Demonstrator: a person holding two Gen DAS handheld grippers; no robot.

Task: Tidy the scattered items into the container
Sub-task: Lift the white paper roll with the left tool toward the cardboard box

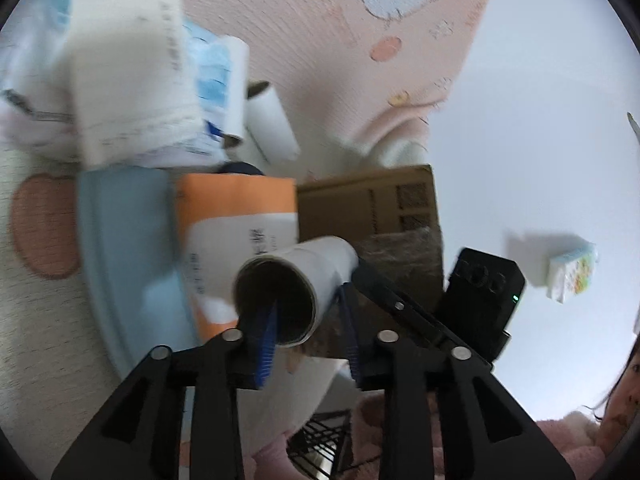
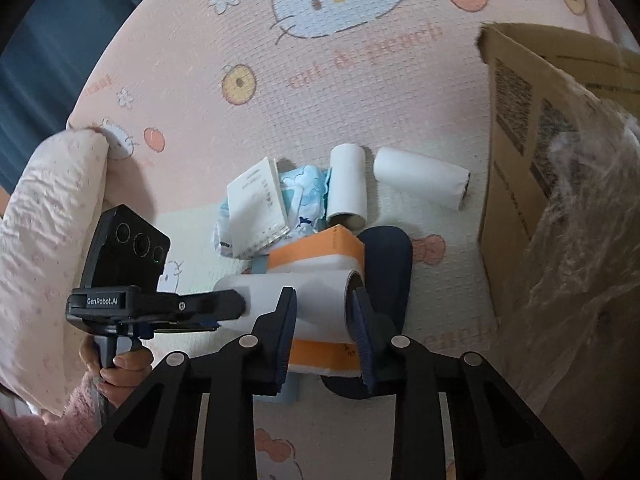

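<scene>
My left gripper (image 1: 308, 312) is shut on a white paper roll (image 1: 298, 280), one finger inside its open end and one outside, held above the pile. In the right wrist view the same roll (image 2: 312, 300) lies across the frame, with the left gripper (image 2: 230, 304) at its left end. My right gripper (image 2: 322, 320) is open, its fingers on either side of the roll's right end. Below lie an orange-and-white box (image 2: 320, 250), two more white rolls (image 2: 348, 184) (image 2: 420, 182), a white booklet (image 2: 258, 208) and a blue packet (image 2: 306, 188). The cardboard box (image 2: 532, 168) stands at the right.
A dark blue oval object (image 2: 388, 264) lies under the orange box. Crinkled clear plastic (image 2: 580, 240) spills from the cardboard box. A pink quilted cushion (image 2: 44, 220) is at left. The pink cartoon play mat (image 2: 280, 80) covers the floor. A small tissue pack (image 1: 572, 272) lies apart.
</scene>
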